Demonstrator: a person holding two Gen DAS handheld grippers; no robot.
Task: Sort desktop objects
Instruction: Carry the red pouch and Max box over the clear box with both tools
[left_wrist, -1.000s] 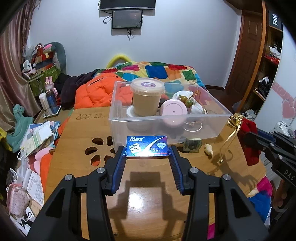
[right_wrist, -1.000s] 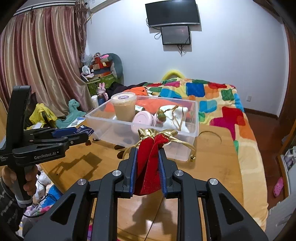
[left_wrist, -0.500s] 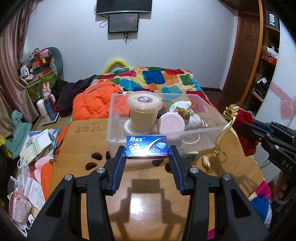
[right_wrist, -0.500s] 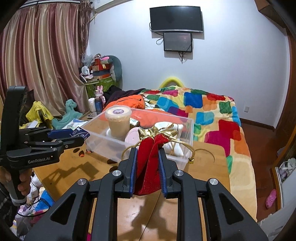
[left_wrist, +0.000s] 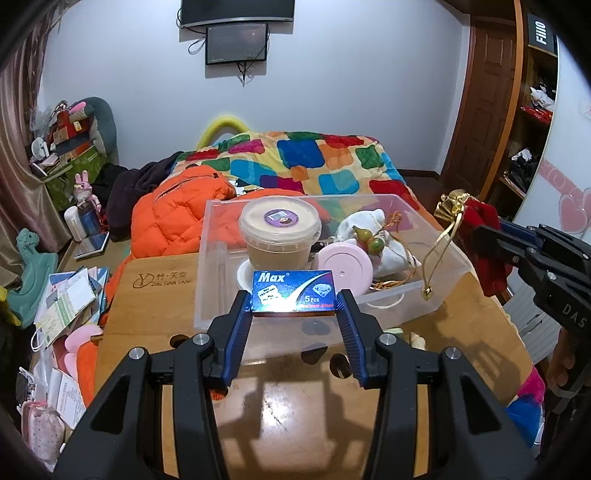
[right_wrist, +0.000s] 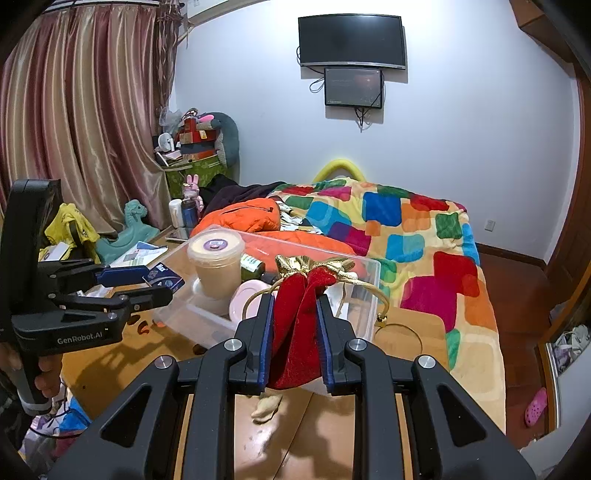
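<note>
My left gripper (left_wrist: 293, 301) is shut on a blue "Max" box (left_wrist: 293, 291), held above the near wall of the clear plastic bin (left_wrist: 214, 280). My right gripper (right_wrist: 294, 301) is shut on a red velvet pouch with gold cords (right_wrist: 299, 317), raised at the bin's right side; the pouch also shows in the left wrist view (left_wrist: 484, 240). The bin holds a lidded beige tub (left_wrist: 279, 232), a pink round lid (left_wrist: 343, 269) and a white pouch with small gourds (left_wrist: 369, 236).
The bin stands on a wooden table (left_wrist: 295, 413) with cut-out holes. A small pale piece (right_wrist: 267, 406) lies on the table below the pouch. Papers (left_wrist: 70, 299) lie at the left, and a bed with a colourful blanket (left_wrist: 314, 162) and an orange jacket (left_wrist: 173, 218) is behind.
Both grippers have risen and moved forward towards the bin with their objects. The blue box now stands over the bin's near wall, and the pouch is closer to the bin's right side.
</note>
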